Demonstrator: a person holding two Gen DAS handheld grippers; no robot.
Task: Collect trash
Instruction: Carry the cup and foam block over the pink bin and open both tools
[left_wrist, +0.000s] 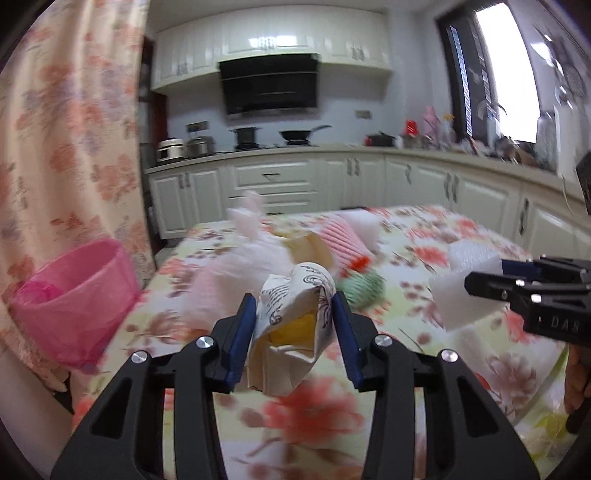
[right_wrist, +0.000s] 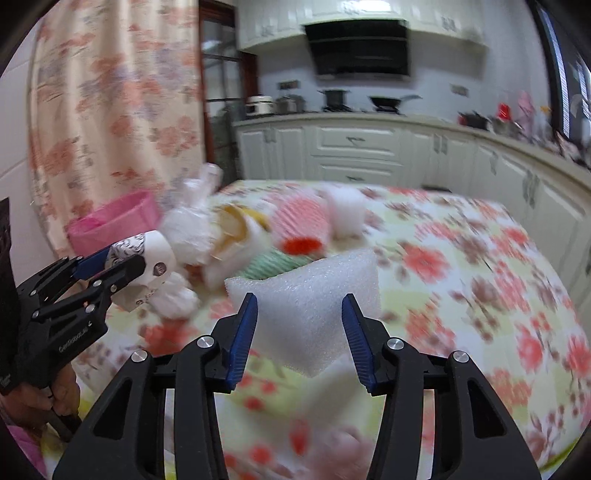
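Two claws clenched | left claw (left_wrist: 295, 325): crumpled paper cup (left_wrist: 291, 332); right claw (right_wrist: 299, 328): foam block (right_wrist: 306, 314) | floral tablecloth (left_wrist: 461, 236); kitchen

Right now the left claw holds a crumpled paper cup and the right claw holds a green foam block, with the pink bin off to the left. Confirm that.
Not quite: the foam block in the right claw is white, not green, as the right wrist view shows. The left claw does hold the crumpled paper cup, and the pink bin is to the left.
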